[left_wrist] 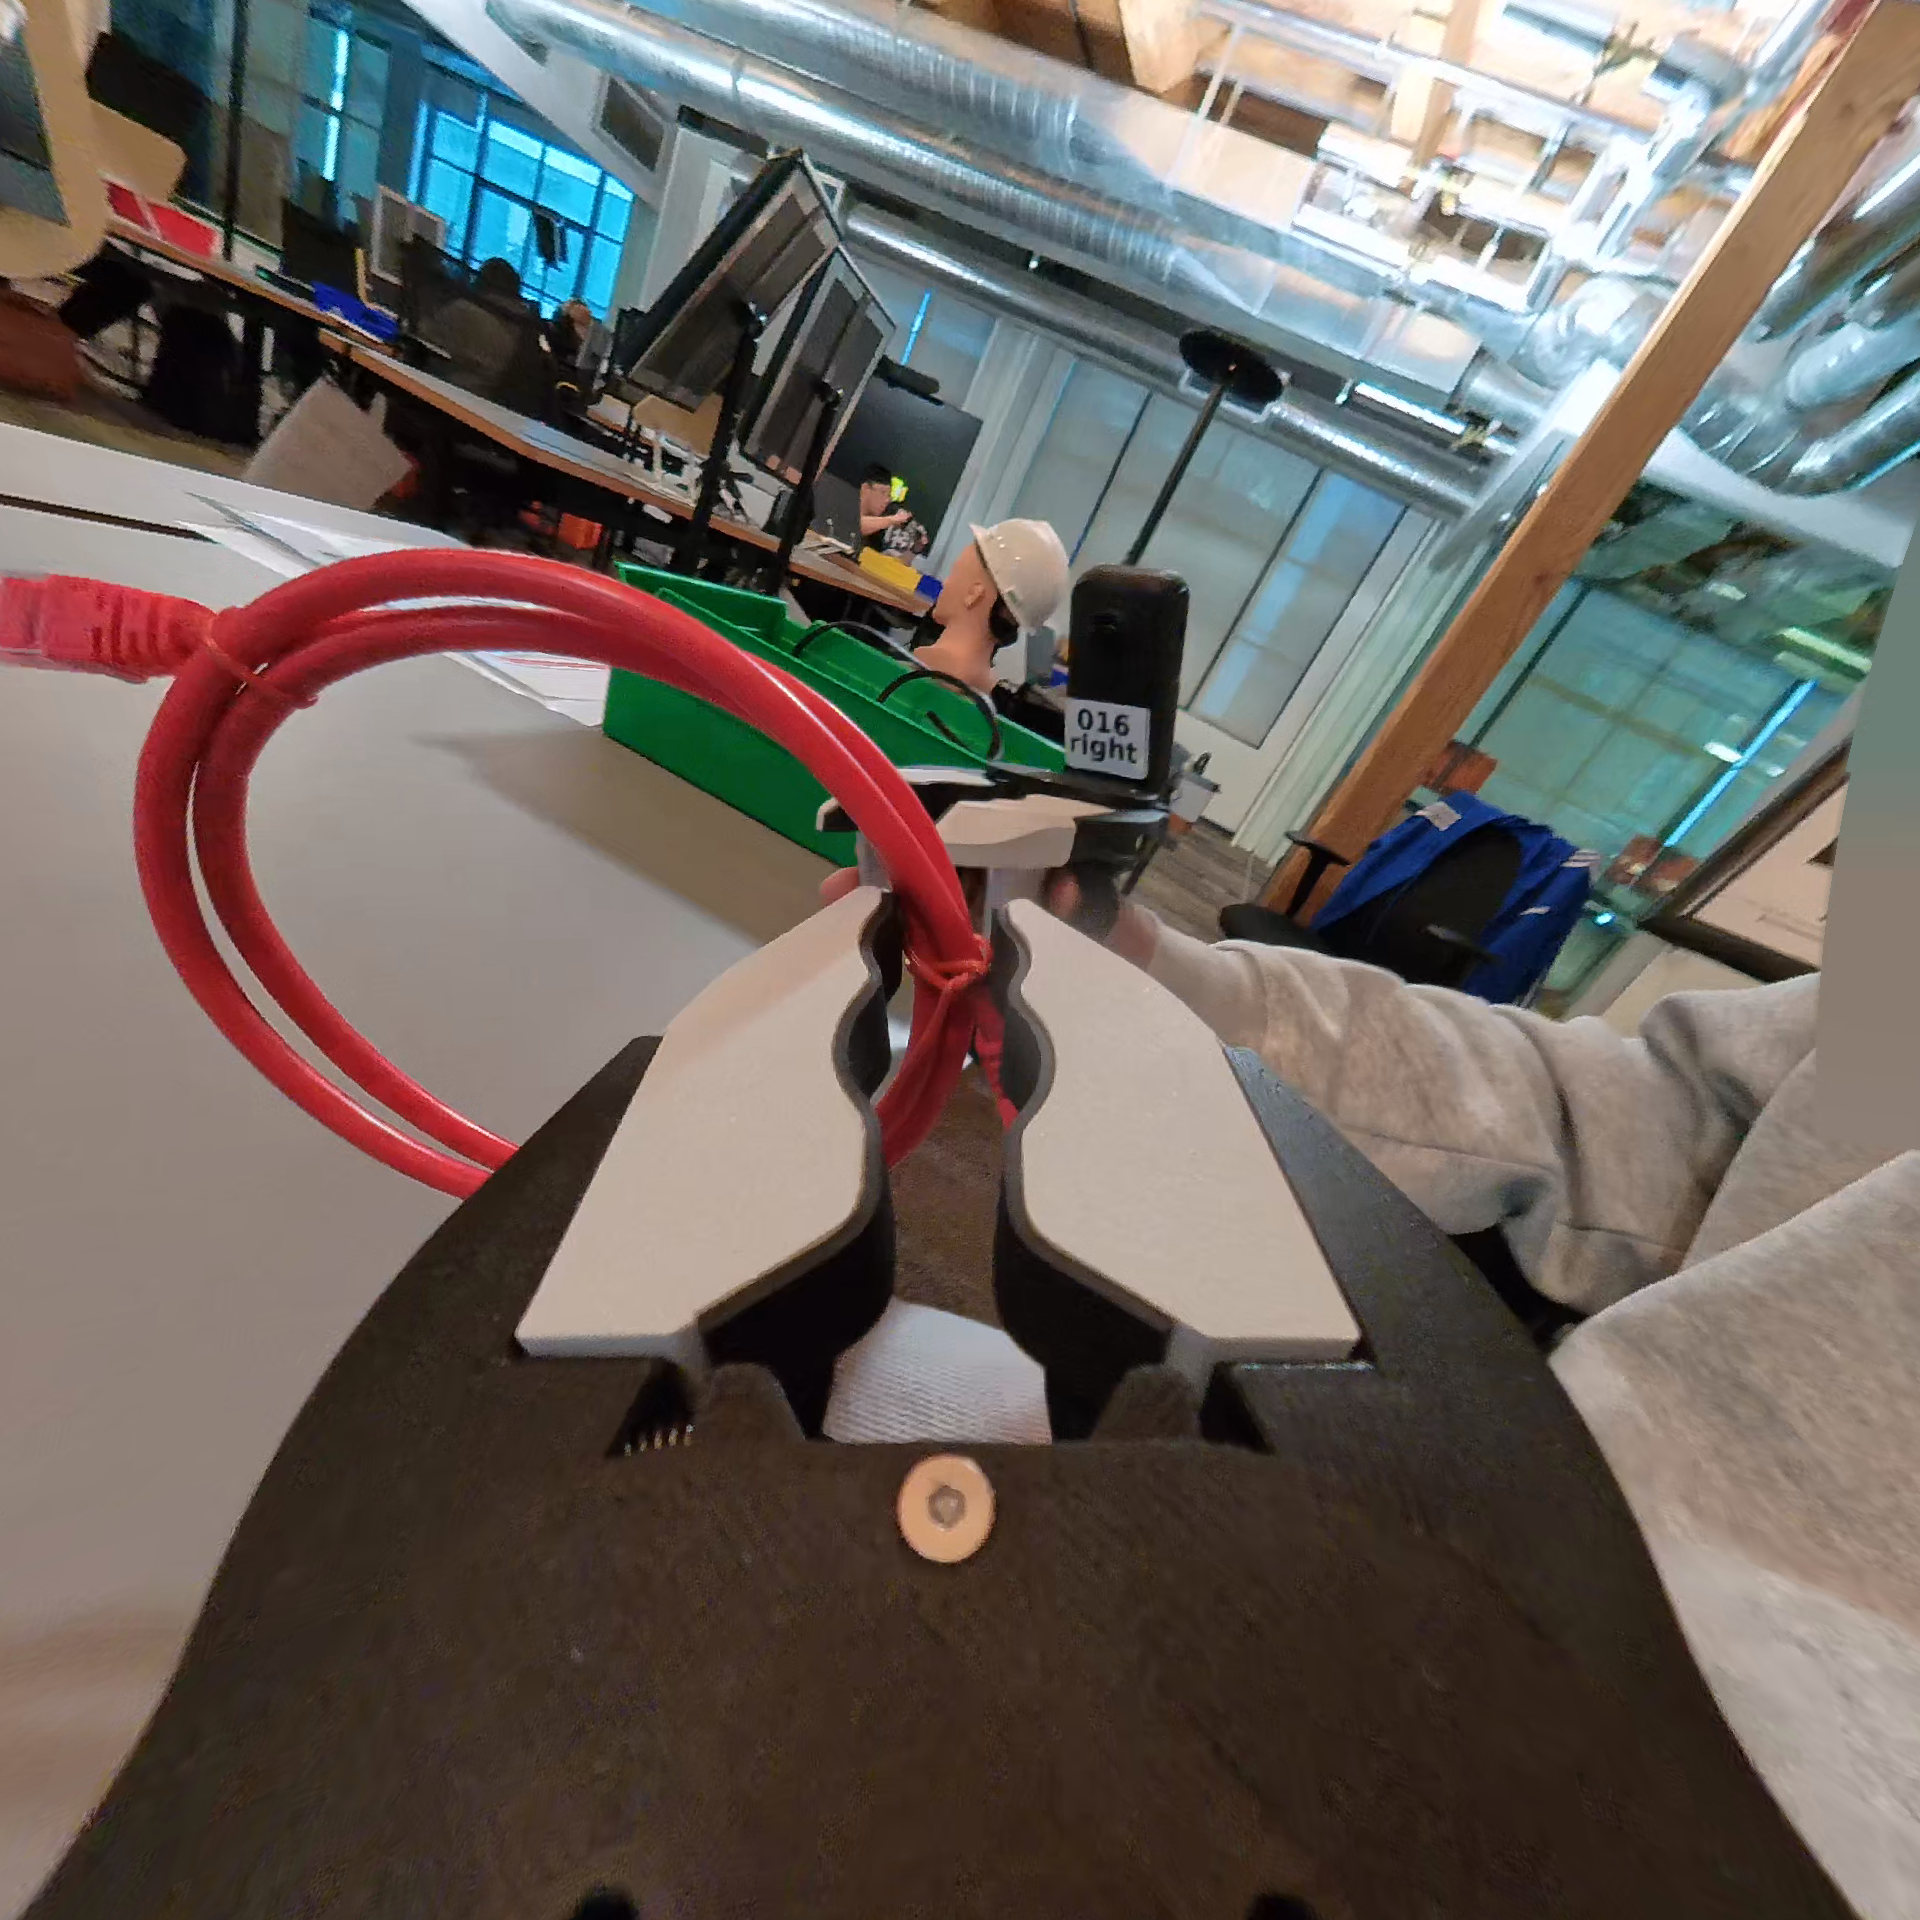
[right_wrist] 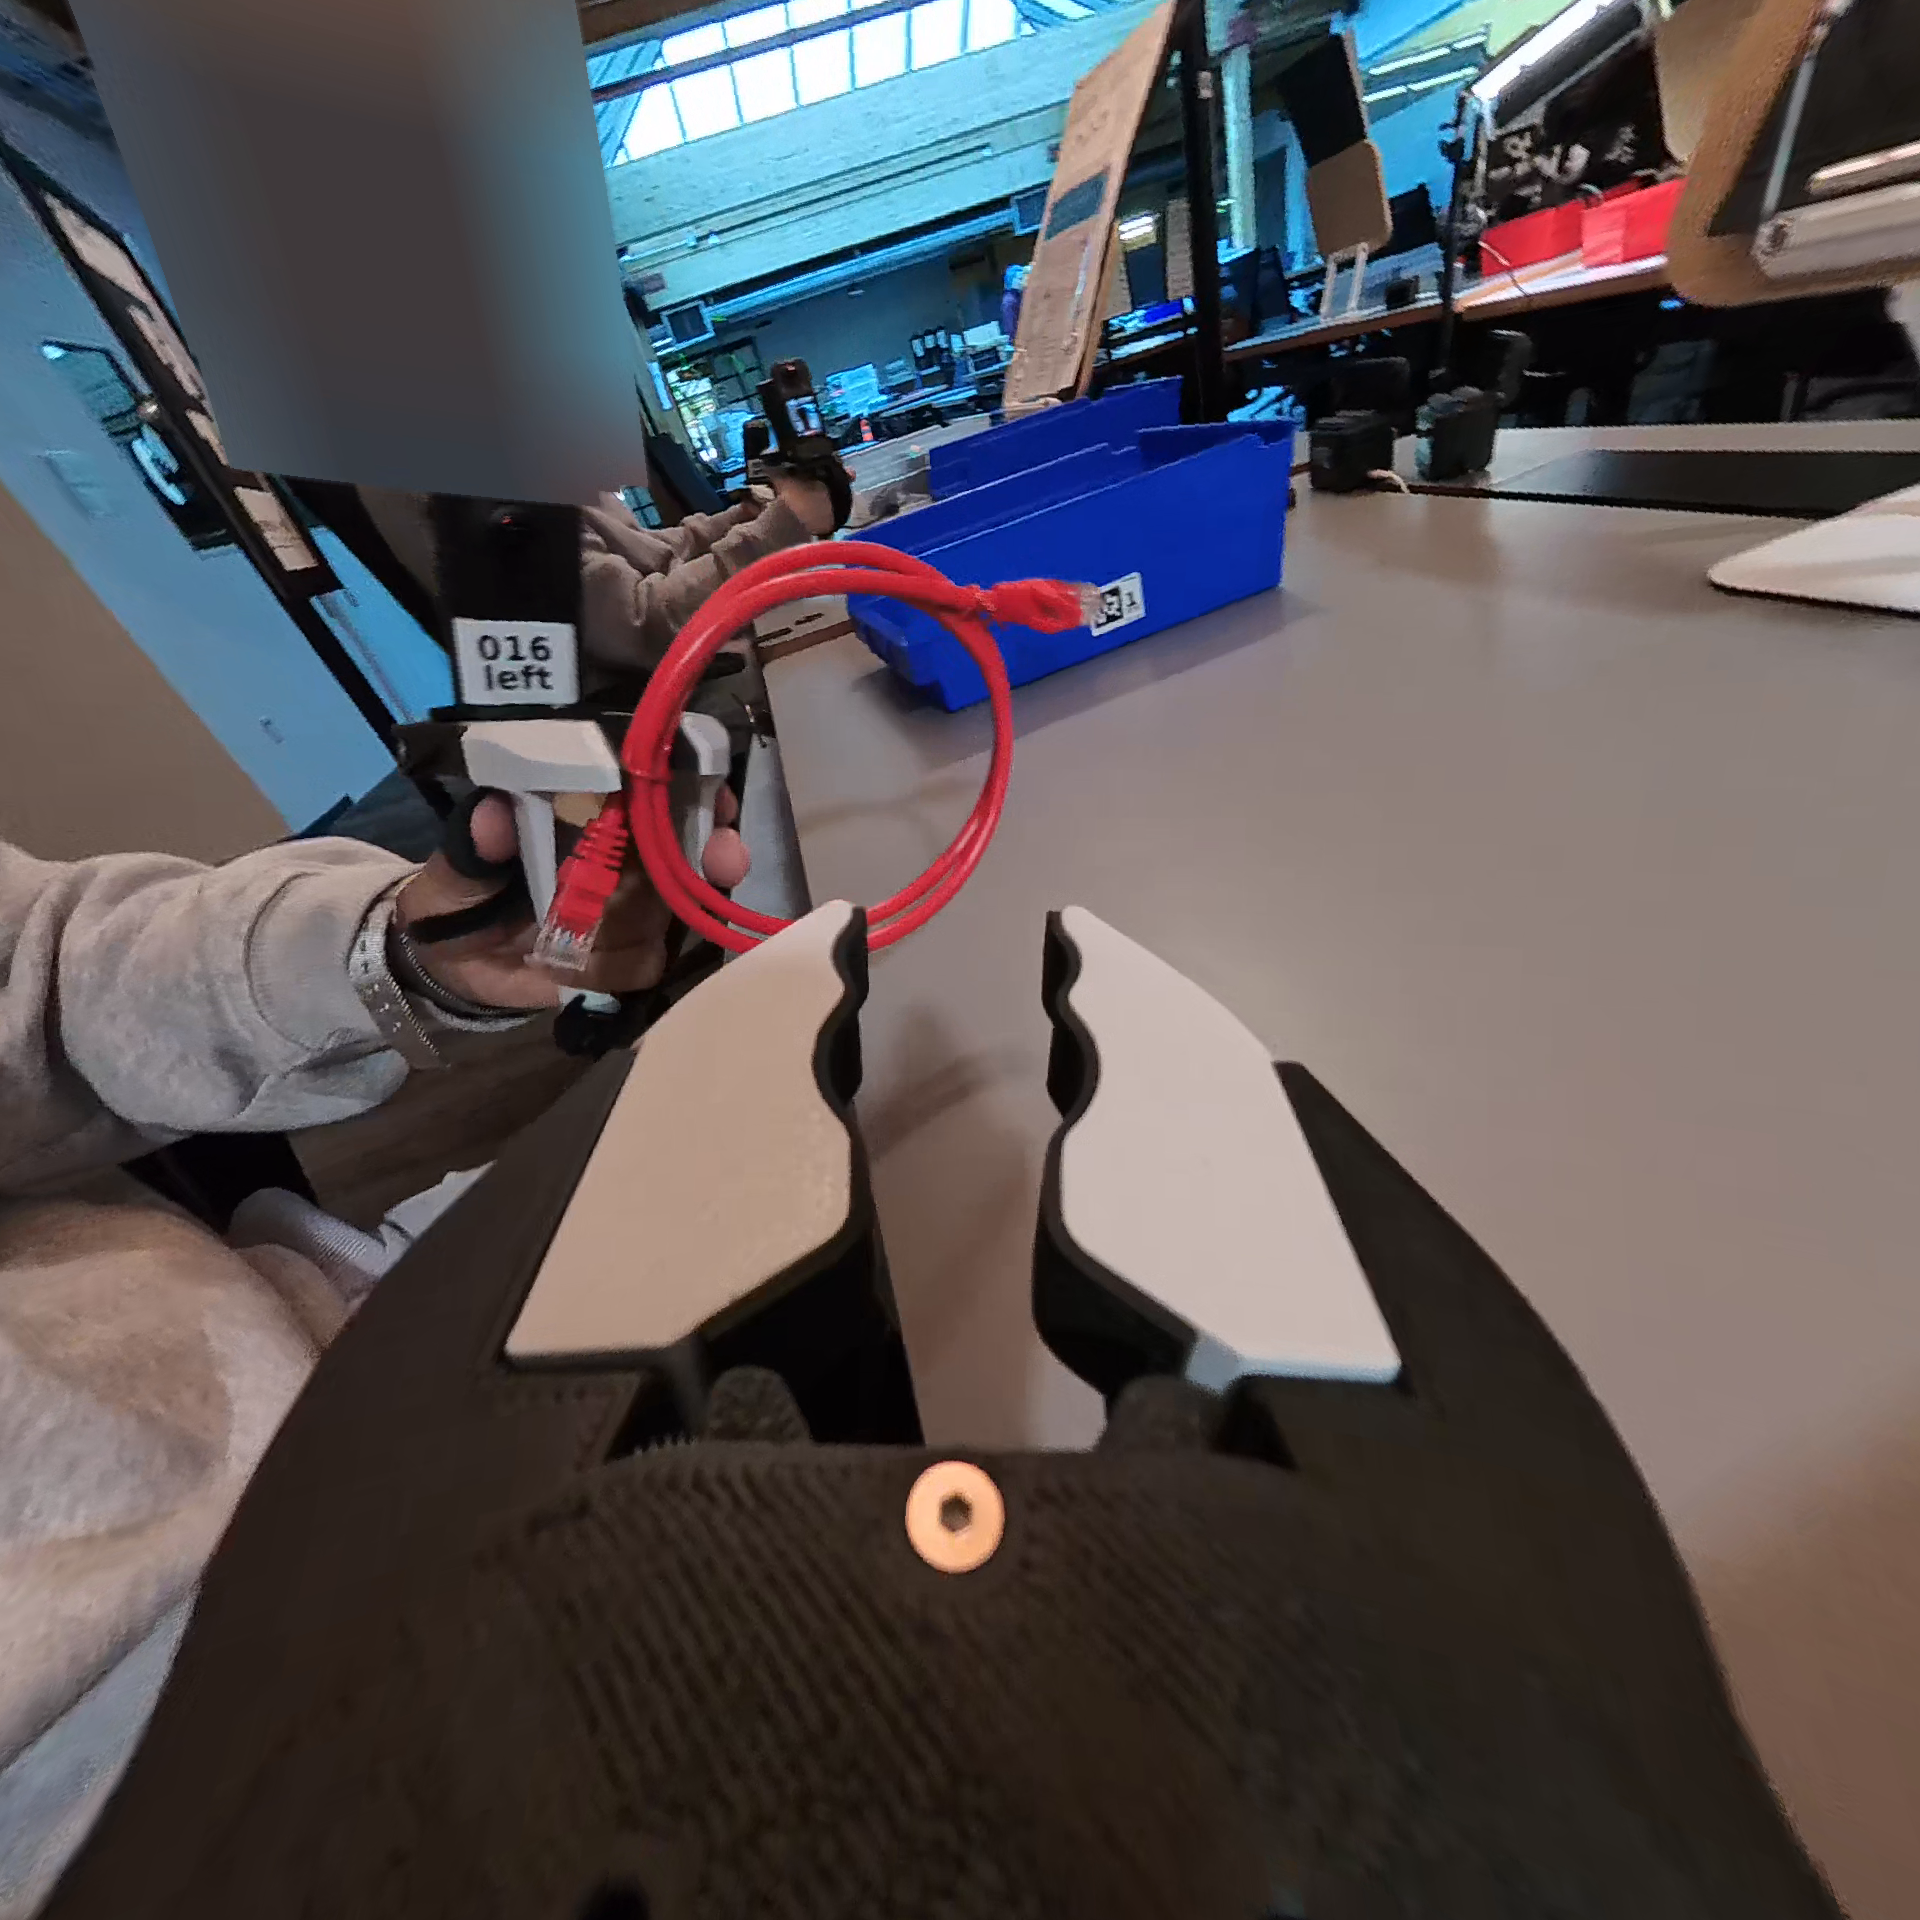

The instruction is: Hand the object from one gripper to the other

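Observation:
A coiled red network cable (left_wrist: pixel 223 649) with tie wraps is gripped by my left gripper (left_wrist: pixel 940 914), shut on the bundle at one tie. The loop stands out to the left above the grey table (left_wrist: pixel 312 1039). In the right wrist view the cable (right_wrist: pixel 1034 605) hangs as a ring from the left gripper (right_wrist: pixel 649 764), with one plug pointing down and one pointing right. My right gripper (right_wrist: pixel 954 930) is open and empty. Its left fingertip (right_wrist: pixel 847 935) sits just in front of the ring's bottom edge. The right gripper also shows beyond the cable in the left wrist view (left_wrist: pixel 935 831).
A blue bin (right_wrist: pixel 1091 561) stands on the table (right_wrist: pixel 1455 831) beyond the cable. A green bin (left_wrist: pixel 727 727) stands behind the right gripper. Grey sleeves (left_wrist: pixel 1455 1091) hold both grippers. Desks, monitors and a mannequin head with a hard hat (left_wrist: pixel 1013 592) lie farther off.

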{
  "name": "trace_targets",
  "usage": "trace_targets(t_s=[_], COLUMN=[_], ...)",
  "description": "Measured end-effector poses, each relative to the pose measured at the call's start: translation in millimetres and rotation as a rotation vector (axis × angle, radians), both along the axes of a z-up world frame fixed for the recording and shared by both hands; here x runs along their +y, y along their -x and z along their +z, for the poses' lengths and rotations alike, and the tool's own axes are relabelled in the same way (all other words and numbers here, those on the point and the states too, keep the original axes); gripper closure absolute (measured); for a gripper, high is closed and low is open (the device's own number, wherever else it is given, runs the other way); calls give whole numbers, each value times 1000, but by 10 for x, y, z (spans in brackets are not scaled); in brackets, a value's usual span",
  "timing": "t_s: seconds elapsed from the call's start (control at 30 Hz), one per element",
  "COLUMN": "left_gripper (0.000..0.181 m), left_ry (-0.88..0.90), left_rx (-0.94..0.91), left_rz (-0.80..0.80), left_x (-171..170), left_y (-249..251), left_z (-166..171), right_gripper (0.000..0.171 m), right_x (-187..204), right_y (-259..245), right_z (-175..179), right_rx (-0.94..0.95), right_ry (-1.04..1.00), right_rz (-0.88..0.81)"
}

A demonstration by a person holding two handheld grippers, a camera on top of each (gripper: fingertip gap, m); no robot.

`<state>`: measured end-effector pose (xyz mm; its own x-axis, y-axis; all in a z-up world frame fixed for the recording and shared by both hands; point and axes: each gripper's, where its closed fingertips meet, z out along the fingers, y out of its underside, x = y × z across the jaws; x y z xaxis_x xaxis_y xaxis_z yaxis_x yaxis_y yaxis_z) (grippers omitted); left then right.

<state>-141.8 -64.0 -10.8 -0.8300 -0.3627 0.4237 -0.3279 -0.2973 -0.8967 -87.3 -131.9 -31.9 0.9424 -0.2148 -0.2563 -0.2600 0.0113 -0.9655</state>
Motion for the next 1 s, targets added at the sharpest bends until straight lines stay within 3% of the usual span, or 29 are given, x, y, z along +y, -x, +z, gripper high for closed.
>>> trace_targets(t_s=[0.37, 0.77, 0.93, 1.0], left_gripper=[166, 166, 167, 167], left_ry=[317, 604, 626, 634], left_rx=[174, 504, 545, 549], left_rz=[-128, -324, -333, -325], left_x=[-88, -498, -562, -553], left_y=[-19, -273, -278, -293], left_z=[298, 583, 569, 572], right_gripper=[131, 121, 138, 156], right_x=[197, 270, 301, 309], right_y=[435, 460, 459, 477], right_z=[92, 73, -21, -31], right_rx=[-135, -283, -330, -365], right_ry=[-11, 43, 99, 109], right_rz=[196, 151, 136, 135])
